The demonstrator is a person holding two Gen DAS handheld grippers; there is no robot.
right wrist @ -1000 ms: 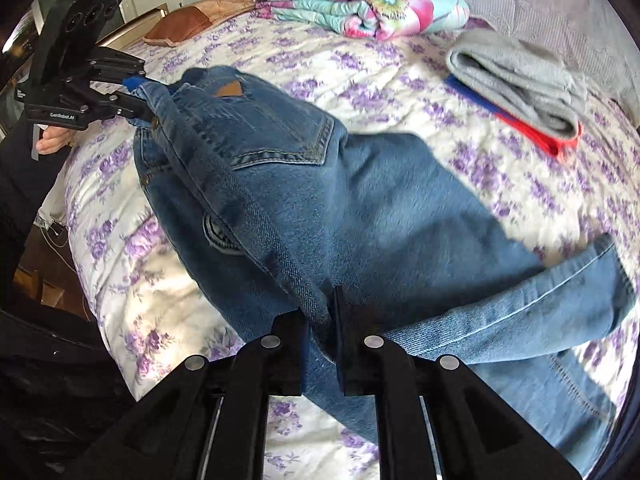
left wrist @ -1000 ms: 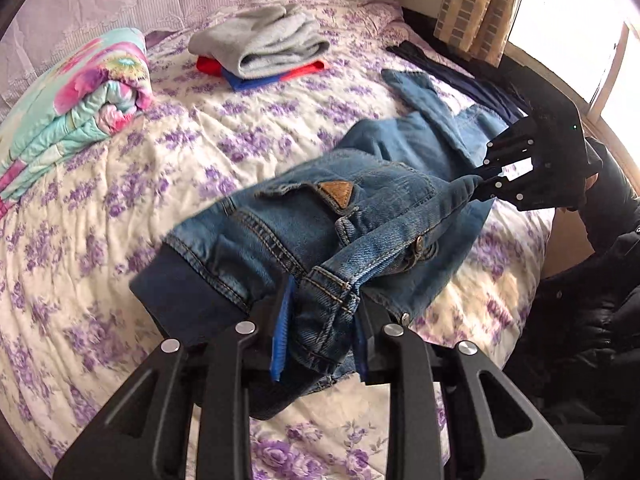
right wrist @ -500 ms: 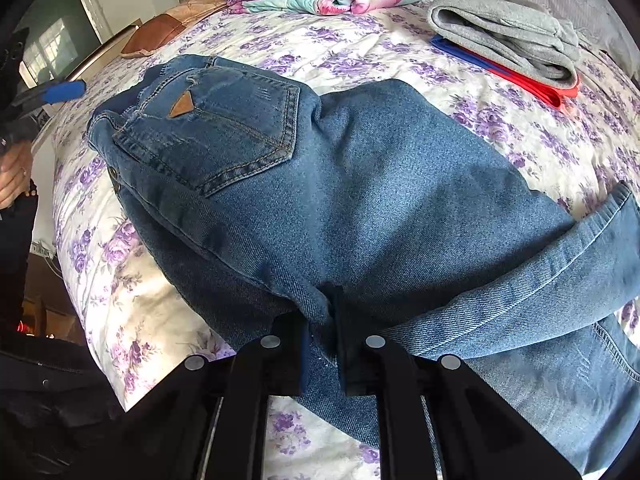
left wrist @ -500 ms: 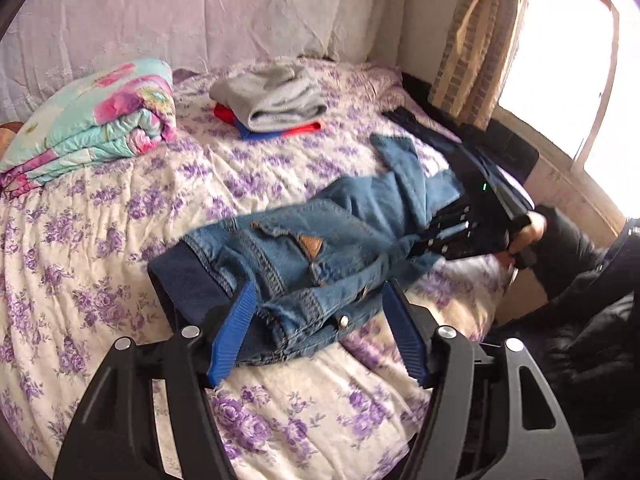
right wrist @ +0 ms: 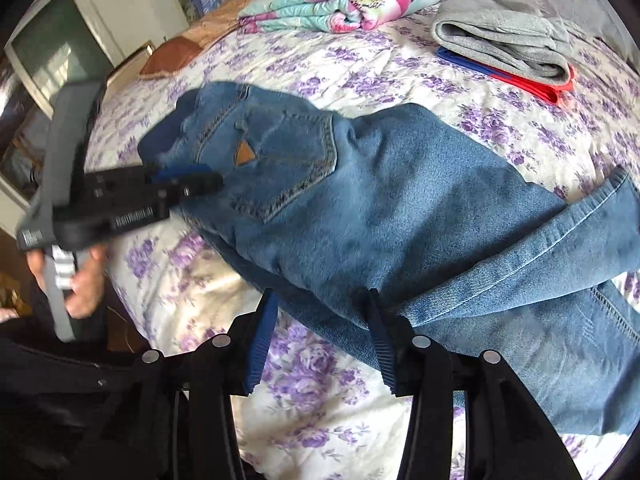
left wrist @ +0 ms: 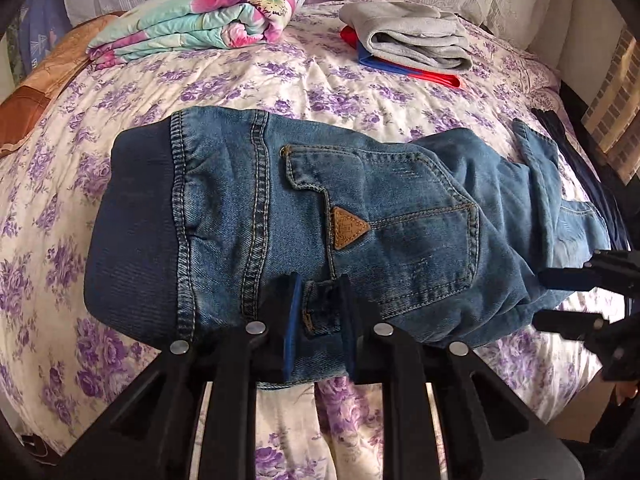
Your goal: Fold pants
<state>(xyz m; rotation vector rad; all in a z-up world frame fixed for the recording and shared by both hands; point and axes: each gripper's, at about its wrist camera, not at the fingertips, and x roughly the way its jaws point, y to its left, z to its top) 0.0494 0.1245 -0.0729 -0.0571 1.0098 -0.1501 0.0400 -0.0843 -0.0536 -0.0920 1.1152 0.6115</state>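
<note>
The bed (left wrist: 280,80), covered in a cream spread with purple flowers, fills both views. Across its near half lie the jeans (left wrist: 400,208), folded lengthwise so 1 leg rests on the other. In the left wrist view their long axis runs from the dark ribbed waistband (left wrist: 128,216) at 9 o'clock to the legs at 3 o'clock, back pocket and tan triangular patch (left wrist: 348,233) facing up. In the right wrist view the waist points to 10 o'clock, and a hem (right wrist: 616,192) is doubled back at 3 o'clock.

A rolled floral quilt (left wrist: 200,20) lies at 11 o'clock near the headboard. A folded grey garment (left wrist: 412,36) sits on red and blue clothes (left wrist: 404,68) at 1 o'clock, well apart from the jeans.

The left claw (left wrist: 320,320) stands at 6 o'clock over the near waist edge; its jaws are closing, with a belt loop and fold of denim between the blue pads (left wrist: 291,328). The right claw (right wrist: 320,328) shows open jaws in its own view, with the near edge of the thigh lying just past the tips and nothing gripped. A hand (right wrist: 80,280) holds the left claw's handle.
</note>
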